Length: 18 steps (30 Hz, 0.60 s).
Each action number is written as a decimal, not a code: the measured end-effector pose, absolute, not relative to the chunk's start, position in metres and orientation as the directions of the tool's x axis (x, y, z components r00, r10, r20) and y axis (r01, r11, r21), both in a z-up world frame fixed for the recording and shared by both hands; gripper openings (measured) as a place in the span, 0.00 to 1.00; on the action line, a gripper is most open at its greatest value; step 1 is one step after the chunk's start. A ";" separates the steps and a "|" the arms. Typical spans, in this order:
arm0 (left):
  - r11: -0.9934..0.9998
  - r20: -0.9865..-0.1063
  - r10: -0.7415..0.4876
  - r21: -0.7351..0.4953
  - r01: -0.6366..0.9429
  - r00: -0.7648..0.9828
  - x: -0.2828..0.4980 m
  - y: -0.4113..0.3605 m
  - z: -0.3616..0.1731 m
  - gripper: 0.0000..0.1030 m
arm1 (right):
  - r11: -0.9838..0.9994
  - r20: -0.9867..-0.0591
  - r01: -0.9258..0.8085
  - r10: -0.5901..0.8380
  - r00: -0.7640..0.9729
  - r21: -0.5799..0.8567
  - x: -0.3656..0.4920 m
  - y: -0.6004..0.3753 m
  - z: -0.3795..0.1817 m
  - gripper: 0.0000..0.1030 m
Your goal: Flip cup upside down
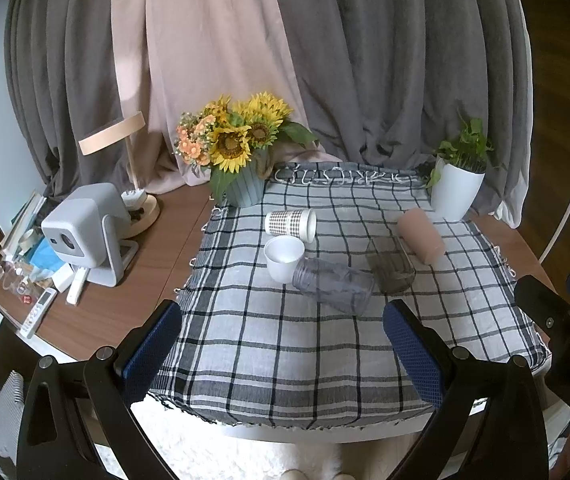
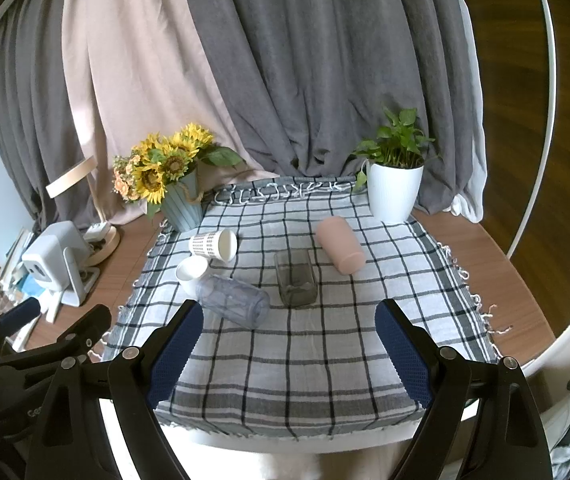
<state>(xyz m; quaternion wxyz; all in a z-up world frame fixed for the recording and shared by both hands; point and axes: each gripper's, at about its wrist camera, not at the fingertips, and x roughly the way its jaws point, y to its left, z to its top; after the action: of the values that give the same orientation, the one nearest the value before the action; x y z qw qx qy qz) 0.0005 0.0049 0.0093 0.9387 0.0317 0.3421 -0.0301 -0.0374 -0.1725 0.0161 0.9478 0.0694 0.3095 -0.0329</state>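
Both the left gripper (image 1: 283,338) and right gripper (image 2: 289,340) hover with jaws wide apart, empty, at the checked cloth's (image 2: 293,360) lower edge. The small white plastic cup (image 1: 283,258) stands upright mid-frame, touching a clear ribbed tumbler (image 1: 333,286) lying sideways; I would grip it clear of that neighbour, avoiding the houndstooth paper cup (image 1: 290,225) behind.

Grey curtains (image 2: 325,80), pink drape (image 1: 205,60), wooden table (image 2: 505,272), checked cloth (image 2: 305,340), dark floor (image 2: 525,60)

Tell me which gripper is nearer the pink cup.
Right, by a modest margin. The right gripper sits below the pink cup, roughly in line with it; the left gripper is farther off to the cup's left.
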 end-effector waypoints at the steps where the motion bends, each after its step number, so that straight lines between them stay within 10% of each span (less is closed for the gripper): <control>1: 0.996 -0.645 -0.036 0.040 0.080 0.763 0.002 0.005 0.010 1.00 | 0.988 -0.590 0.106 -0.020 0.807 0.111 -0.038 -0.173 0.016 0.85; 18: 0.996 -0.643 -0.037 0.043 0.084 0.765 0.003 0.003 0.010 1.00 | 0.988 -0.594 0.109 -0.021 0.804 0.113 -0.036 -0.173 0.015 0.85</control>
<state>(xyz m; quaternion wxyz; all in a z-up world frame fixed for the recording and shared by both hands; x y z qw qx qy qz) 0.0030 0.0026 0.0099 0.9387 0.0346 0.3414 -0.0322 -0.0357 -0.1727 0.0153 0.9472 0.0709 0.3108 -0.0344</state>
